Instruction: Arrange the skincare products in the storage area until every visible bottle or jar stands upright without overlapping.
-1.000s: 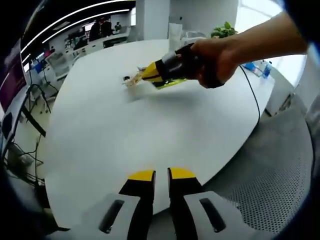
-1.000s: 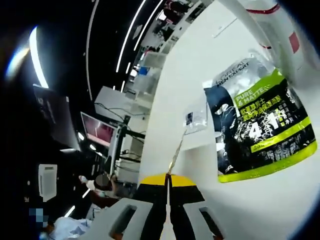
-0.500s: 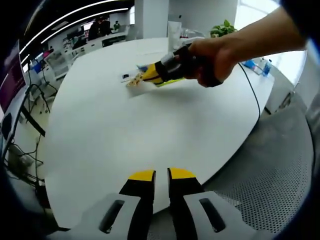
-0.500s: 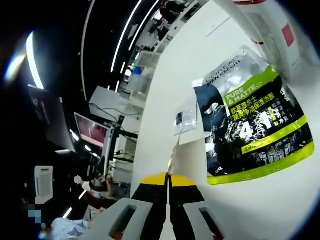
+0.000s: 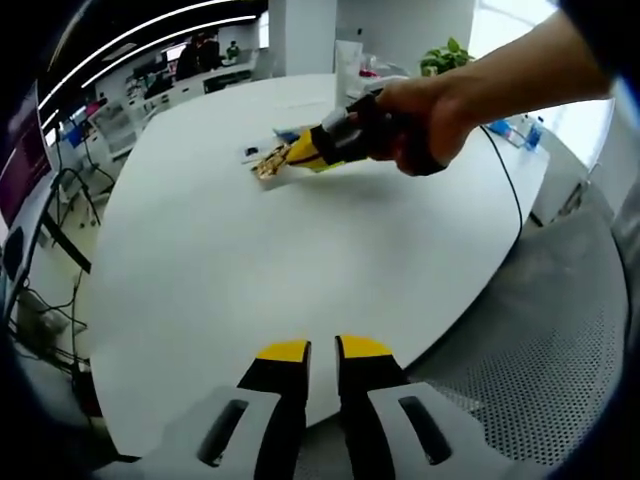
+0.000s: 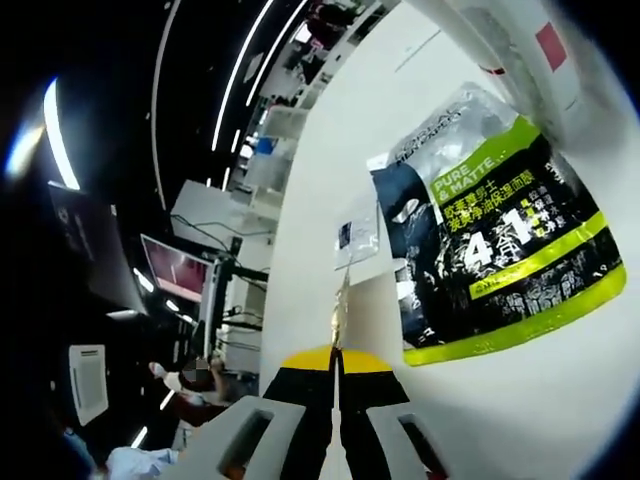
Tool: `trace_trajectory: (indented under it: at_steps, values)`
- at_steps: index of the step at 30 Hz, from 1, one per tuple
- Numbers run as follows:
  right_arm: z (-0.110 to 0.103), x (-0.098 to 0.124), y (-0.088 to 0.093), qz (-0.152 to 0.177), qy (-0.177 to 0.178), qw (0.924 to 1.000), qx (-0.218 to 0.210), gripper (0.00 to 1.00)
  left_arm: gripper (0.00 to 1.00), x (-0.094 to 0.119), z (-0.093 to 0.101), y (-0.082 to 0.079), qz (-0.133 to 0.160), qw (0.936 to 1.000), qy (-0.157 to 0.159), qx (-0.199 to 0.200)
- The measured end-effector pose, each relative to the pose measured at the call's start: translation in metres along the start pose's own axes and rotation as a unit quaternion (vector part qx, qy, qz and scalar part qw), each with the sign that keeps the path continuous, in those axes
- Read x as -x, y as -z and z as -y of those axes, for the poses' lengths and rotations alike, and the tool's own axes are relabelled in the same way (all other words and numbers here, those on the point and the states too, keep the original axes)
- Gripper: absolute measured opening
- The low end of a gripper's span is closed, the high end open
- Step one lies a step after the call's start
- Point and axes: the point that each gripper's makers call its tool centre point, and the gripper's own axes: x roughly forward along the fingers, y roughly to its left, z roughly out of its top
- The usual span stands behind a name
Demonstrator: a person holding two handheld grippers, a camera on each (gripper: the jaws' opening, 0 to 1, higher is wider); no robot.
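– Why was the right claw (image 6: 337, 362) pinched together on that thin sachet (image 6: 341, 305)?
– I judged it needed shifting; the green-and-black pouch (image 6: 490, 240) lay flat mid-table (image 5: 300, 260).
– And the left claw (image 5: 322, 352)?
– Nearly together, holding nothing, at the near edge.

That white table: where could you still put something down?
The white table is bare from the left gripper up to the right gripper. It's crowded at the far side, where the black-and-green sachet lies beside a white tube.
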Motion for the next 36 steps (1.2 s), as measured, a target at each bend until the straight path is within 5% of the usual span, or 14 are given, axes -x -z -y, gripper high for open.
trace_trajectory:
  at_steps: [25,36]
  values:
    - [0.012,0.004,0.001,0.004,0.038,0.9993,-0.008,0.00,0.04,0.001,0.000,0.000,0.000,1.0000,0.000,-0.002]
    - [0.008,0.001,0.007,-0.010,0.040,0.9991,0.014,0.10,0.04,0.001,0.000,0.001,-0.002,1.0000,0.000,-0.002]
